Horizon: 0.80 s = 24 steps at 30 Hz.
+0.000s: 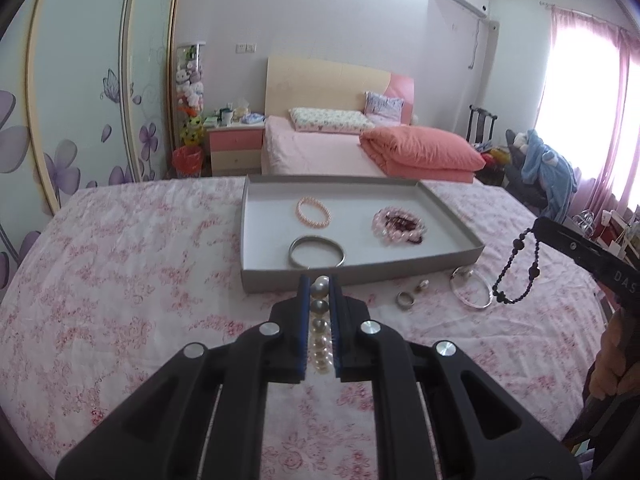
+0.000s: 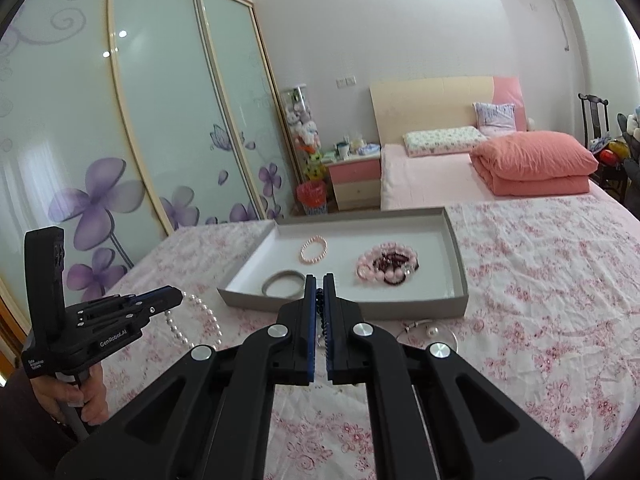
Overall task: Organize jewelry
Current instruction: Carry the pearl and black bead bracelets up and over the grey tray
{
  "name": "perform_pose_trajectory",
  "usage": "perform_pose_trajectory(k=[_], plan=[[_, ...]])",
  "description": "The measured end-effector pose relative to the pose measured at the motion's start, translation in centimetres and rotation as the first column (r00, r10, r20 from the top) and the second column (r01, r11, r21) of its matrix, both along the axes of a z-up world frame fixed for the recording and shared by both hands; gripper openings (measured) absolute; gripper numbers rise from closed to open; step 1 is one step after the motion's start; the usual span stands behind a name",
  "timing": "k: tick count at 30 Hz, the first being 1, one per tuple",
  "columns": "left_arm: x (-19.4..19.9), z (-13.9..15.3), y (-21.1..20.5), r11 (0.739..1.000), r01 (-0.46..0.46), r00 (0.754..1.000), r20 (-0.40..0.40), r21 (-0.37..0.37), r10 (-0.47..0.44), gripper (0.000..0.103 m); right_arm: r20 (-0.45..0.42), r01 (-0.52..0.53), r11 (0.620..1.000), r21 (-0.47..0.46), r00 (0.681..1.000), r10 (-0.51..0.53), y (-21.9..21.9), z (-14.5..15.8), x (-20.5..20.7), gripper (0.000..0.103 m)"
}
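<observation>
Left wrist view: the left claw (image 1: pixel 320 282) is squeezed tight on a pearl necklace (image 1: pixel 321 322), and the pearls sit in a row between its blue pads.
Right wrist view: the right claw (image 2: pixel 319 280) is squeezed tight on a dark bead string (image 2: pixel 319 305), which peeks out between its pads.
Pearl necklace from the right wrist view: the white pearls (image 2: pixel 197 320) hang in a loop from the left claw (image 2: pixel 176 295), above the flowery bed cover (image 2: pixel 540 280).
Dark bead string from the left wrist view: it hangs (image 1: pixel 516 270) in a loop from the right claw (image 1: pixel 538 224), off to the right of the left claw.
Tray: the grey tray (image 1: pixel 256 280) lies on the bed cover (image 1: pixel 120 260) just ahead of both claws.
Inside the tray: a small pink bead bracelet (image 1: pixel 314 210) at the far side, a silver bangle (image 1: pixel 316 252) nearest the left claw, and a heap of pink and dark red beads (image 1: pixel 398 226) to the right.
On the cover: two small rings (image 1: pixel 410 296) and a thin clear bangle (image 1: pixel 472 292) lie ahead and right of the left claw, just outside the tray.
Writing: "GenRobot.AI" in white on the left claw's side in the right wrist view; "DAS" on the right claw in the left wrist view, with the rest cut off.
Small label: more white words on the left claw's handle are too tiny to read.
Hand: a person's hand (image 2: pixel 76 396) holds the left claw's handle.
</observation>
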State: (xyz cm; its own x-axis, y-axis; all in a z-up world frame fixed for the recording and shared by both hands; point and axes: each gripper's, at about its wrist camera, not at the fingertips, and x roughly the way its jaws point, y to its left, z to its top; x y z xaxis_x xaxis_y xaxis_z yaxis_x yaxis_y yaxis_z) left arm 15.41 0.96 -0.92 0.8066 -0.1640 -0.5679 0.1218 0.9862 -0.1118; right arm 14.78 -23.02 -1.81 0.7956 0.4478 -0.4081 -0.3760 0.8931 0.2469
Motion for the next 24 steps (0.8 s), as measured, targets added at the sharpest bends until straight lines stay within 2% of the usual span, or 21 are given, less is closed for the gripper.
perform_pose_trajectory(k=[9,16,24], plan=[[-1.6,2.3,-1.0,1.000,0.010,0.996,0.084,0.000,-0.010,0.010,0.071,0.012,1.000,0.014,0.997,-0.013,0.0,1.5,-0.9,0.004],[-2.6,3.7,-1.4,1.000,-0.018,0.991,0.136,0.003,0.017,0.010,0.121,0.023,1.000,0.015,0.992,-0.025,0.1,2.3,-1.4,0.004],[-2.7,4.4,-1.8,0.999,-0.032,0.987,0.157,0.009,0.031,0.010,0.168,0.035,0.999,0.004,0.985,-0.035,0.6,3.0,-1.9,0.004]])
